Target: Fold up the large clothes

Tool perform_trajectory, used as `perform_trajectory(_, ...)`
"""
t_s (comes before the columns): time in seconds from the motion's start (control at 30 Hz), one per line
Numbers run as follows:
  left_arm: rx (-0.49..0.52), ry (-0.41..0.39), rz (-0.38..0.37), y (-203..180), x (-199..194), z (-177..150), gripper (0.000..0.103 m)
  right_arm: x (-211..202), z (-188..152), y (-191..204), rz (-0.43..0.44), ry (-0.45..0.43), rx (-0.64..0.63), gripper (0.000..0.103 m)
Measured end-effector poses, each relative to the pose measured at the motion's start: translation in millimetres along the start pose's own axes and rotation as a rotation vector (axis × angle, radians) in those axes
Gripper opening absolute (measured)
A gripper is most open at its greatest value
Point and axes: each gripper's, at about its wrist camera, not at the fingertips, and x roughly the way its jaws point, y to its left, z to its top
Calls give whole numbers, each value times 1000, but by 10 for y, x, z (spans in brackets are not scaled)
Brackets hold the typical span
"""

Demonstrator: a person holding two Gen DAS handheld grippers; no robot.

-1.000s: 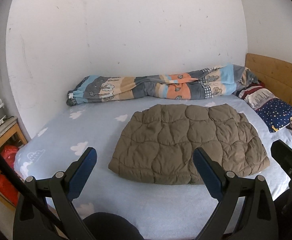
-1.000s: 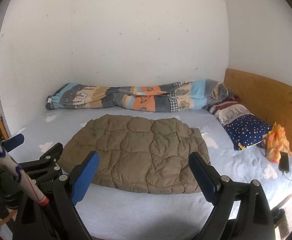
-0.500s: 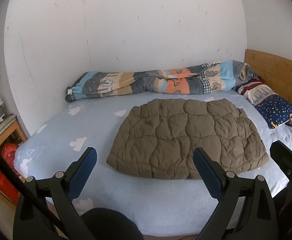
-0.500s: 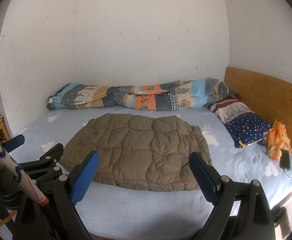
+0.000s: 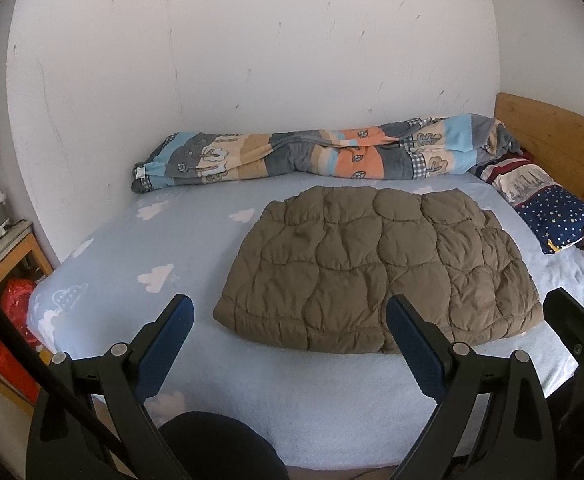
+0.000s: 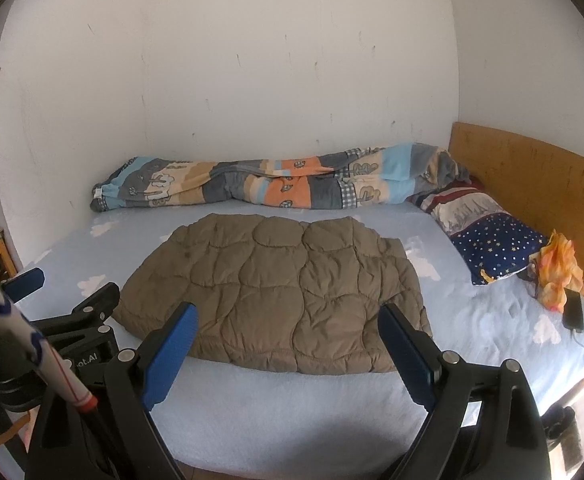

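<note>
i see the quilted olive-brown puffer jacket (image 5: 376,272) lying folded into a flat, puffy rounded slab at the middle of the bed (image 5: 132,264), on its soft pale-blue cloud-print sheet. my left gripper (image 5: 290,344) and right gripper (image 6: 288,344) both hover spread wide and empty at the near edge. a rolled patchwork blanket (image 6: 276,186) lies along the wall

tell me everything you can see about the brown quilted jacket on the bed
The brown quilted jacket is puffy, olive-brown, matte fabric stitched into rounded, irregular panels. It lies flat in a compact, roughly trapezoidal bundle, wider at the near hem; no sleeves or hood show. It rests mid-bed on the light blue cloud-print sheet, apart from the rolled patterned blanket behind it. Neither open gripper touches it.
</note>
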Motion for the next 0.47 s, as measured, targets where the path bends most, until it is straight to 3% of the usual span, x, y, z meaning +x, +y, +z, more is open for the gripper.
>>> perform_trajectory(0.3, 2, -9, 6, 45, -12, 27, 96, 55, -15, -1, -10, 15, 2, 94)
perform_trajectory(0.47, -37, 29, -56, 163, 8, 36, 96, 77, -26, -3, -6, 20, 8, 94)
